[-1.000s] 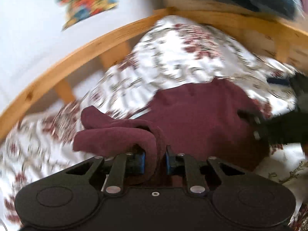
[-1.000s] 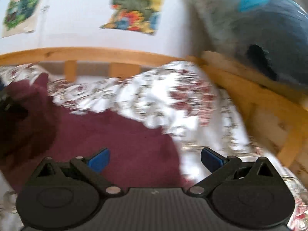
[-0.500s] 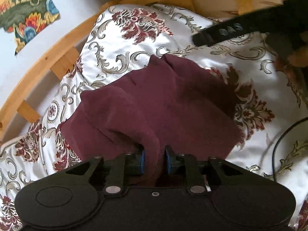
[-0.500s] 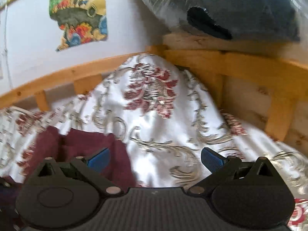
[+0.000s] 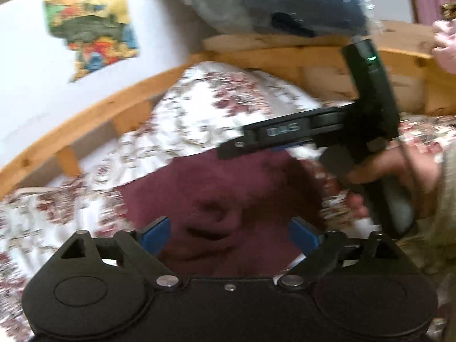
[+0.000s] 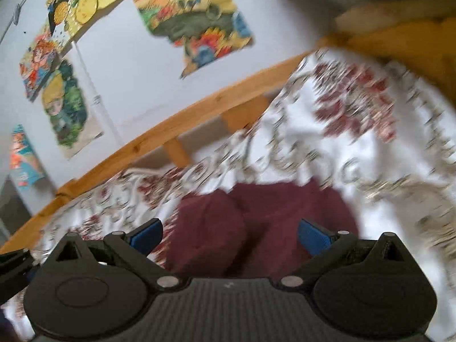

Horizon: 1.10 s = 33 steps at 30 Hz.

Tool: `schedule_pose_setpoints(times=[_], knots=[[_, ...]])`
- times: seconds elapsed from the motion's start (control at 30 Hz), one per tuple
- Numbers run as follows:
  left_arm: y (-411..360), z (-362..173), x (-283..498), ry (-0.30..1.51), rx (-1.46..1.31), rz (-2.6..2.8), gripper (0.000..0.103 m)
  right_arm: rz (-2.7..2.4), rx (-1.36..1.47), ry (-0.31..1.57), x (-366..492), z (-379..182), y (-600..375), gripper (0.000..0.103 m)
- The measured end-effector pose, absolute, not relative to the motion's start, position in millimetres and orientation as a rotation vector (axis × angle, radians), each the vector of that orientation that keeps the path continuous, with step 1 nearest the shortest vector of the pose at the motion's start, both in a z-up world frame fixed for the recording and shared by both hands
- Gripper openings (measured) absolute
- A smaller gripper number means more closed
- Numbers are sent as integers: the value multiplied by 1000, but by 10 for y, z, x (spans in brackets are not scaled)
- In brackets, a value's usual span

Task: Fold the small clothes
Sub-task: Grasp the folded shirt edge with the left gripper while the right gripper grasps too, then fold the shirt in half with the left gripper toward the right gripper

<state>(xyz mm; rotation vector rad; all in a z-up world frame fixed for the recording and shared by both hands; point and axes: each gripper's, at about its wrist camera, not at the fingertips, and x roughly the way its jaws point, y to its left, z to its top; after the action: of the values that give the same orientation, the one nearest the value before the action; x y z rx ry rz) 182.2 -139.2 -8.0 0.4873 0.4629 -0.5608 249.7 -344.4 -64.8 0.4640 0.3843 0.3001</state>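
Note:
A small maroon garment lies folded on a white bedspread with red floral print. My left gripper is open just above the garment's near edge, with nothing between its blue pads. The right gripper shows in the left wrist view as a black tool held by a hand over the garment's far right side. In the right wrist view the garment lies below my right gripper, which is open and empty. Both views are motion-blurred.
A wooden bed rail curves behind the bedspread, with a white wall and colourful posters beyond. A dark blue plastic-wrapped bundle rests on the wooden frame at the back right.
My left gripper has opened and let go of the maroon fold, which now lies on the garment. The right gripper has swung back over the garment, still open.

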Motion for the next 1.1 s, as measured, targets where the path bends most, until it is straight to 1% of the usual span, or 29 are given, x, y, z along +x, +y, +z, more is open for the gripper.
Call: schedule_pose_setpoints(times=[0.13,0.2,0.23,0.3,0.4,0.43,0.47,0.5,0.57,0.6,0.63,0.67,0.7,0.73,0.77,0.87,1.1], knots=[[-1313,-258,1953,492,557,-472,93,336,522,444,2654,-757,-3312,103],[-1274,-343,2030,510,572,-468,90,330,585,465,2753,-842,-3297,103],[-1263,-380,2071,525,573,-468,87,327,622,479,2809,-882,-3301,103],[-1234,-441,2142,556,561,-473,83,318,684,502,2880,-961,-3317,98],[-1218,-502,2191,574,556,-482,75,289,695,513,2912,-1028,-3326,84],[-1216,-514,2180,566,562,-480,69,283,691,514,2911,-1045,-3322,78],[-1202,-518,2177,560,569,-478,60,276,687,514,2906,-1047,-3322,72],[-1203,-528,2177,552,581,-473,54,272,685,513,2906,-1053,-3318,67],[-1210,-542,2175,537,602,-457,40,259,677,506,2902,-1046,-3316,44],[-1216,-546,2172,531,608,-450,37,257,674,501,2898,-1042,-3318,37],[-1218,-538,2173,529,607,-450,33,252,671,495,2892,-1032,-3321,26],[-1219,-531,2169,527,602,-455,29,246,663,484,2877,-1017,-3327,20],[-1222,-525,2174,525,596,-459,27,247,653,475,2870,-997,-3329,18],[-1229,-516,2163,520,590,-464,23,254,642,463,2858,-973,-3343,12],[-1238,-511,2155,518,585,-470,20,262,631,446,2837,-940,-3365,10],[-1292,-502,2108,504,585,-500,18,259,583,398,2757,-821,-3430,8],[-1562,-513,1952,463,607,-615,16,175,494,323,2566,-636,-3595,7]])
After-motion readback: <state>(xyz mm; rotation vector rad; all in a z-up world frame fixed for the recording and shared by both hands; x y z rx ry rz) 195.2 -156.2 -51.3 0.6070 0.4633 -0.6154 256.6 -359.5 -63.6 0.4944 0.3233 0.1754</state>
